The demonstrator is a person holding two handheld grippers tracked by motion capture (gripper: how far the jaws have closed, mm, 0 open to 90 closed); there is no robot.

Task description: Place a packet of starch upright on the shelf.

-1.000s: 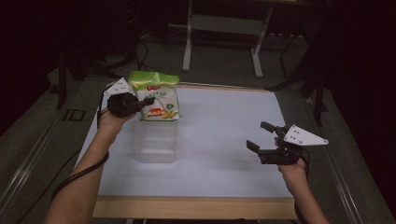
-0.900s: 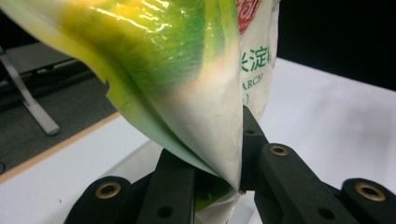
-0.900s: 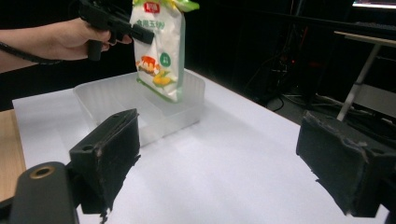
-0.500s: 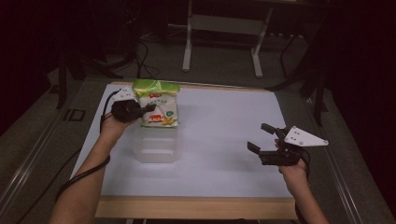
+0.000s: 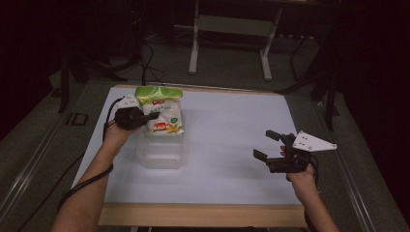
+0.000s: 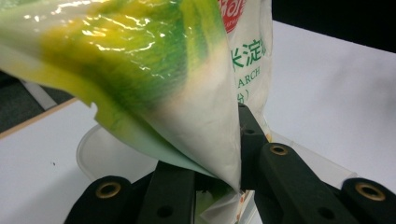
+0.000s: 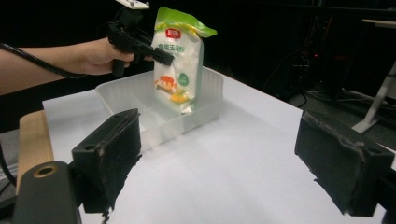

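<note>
A white starch bag (image 5: 162, 110) with a green top hangs upright, its bottom corner over the far end of a clear plastic bin (image 5: 161, 151). My left gripper (image 5: 151, 116) is shut on the bag's left edge. In the left gripper view the glossy bag (image 6: 177, 88) sits pinched between the black jaws, with the bin's rim (image 6: 93, 144) below. The right gripper view shows the bag (image 7: 180, 58), the bin (image 7: 140, 109) and the left gripper (image 7: 159, 53) from the side. My right gripper (image 5: 266, 146) stands open and empty at the table's right; its pads (image 7: 112, 149) are wide apart.
A white sheet (image 5: 227, 130) covers the table, with a wooden front edge (image 5: 193, 215). A metal stand (image 5: 232, 38) rises on the dark floor beyond the far edge. A black cable (image 5: 82, 186) trails from my left forearm.
The left gripper has carried the bag slightly toward me and lower, over the bin's far end. The right gripper has barely moved.
</note>
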